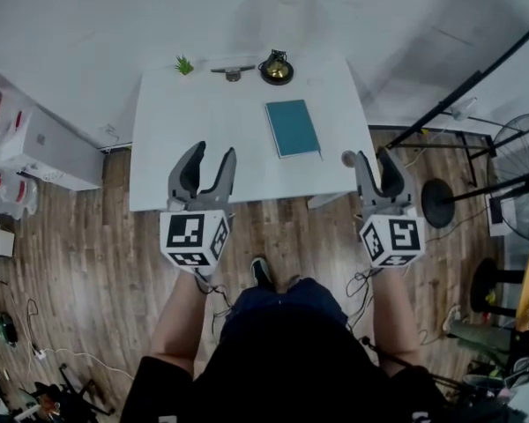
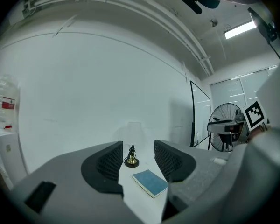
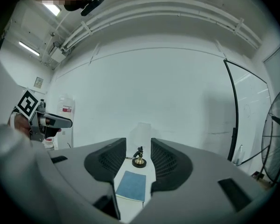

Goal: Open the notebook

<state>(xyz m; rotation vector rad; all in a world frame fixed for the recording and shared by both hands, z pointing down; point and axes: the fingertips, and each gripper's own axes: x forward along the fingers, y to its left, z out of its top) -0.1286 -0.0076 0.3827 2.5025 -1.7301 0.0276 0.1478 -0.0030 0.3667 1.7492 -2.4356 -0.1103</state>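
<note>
A closed teal notebook (image 1: 292, 128) lies flat on the white table (image 1: 185, 122), right of its middle. My left gripper (image 1: 213, 151) hovers over the table's near edge, left of the notebook, jaws open and empty. Just off the table's near right corner is my right gripper (image 1: 375, 155), also open and empty. Seen from the left gripper (image 2: 138, 157), the notebook (image 2: 150, 182) lies ahead between the jaws and apart from them. The right gripper (image 3: 138, 155) likewise frames the notebook (image 3: 131, 186) without touching it.
A brass ornament on a dark base (image 1: 276, 68), a small green plant (image 1: 184, 64) and a dark bar-shaped object (image 1: 233, 71) stand along the table's far edge. A floor fan (image 1: 522, 174) and black stands are at the right, a white cabinet (image 1: 44, 148) at the left.
</note>
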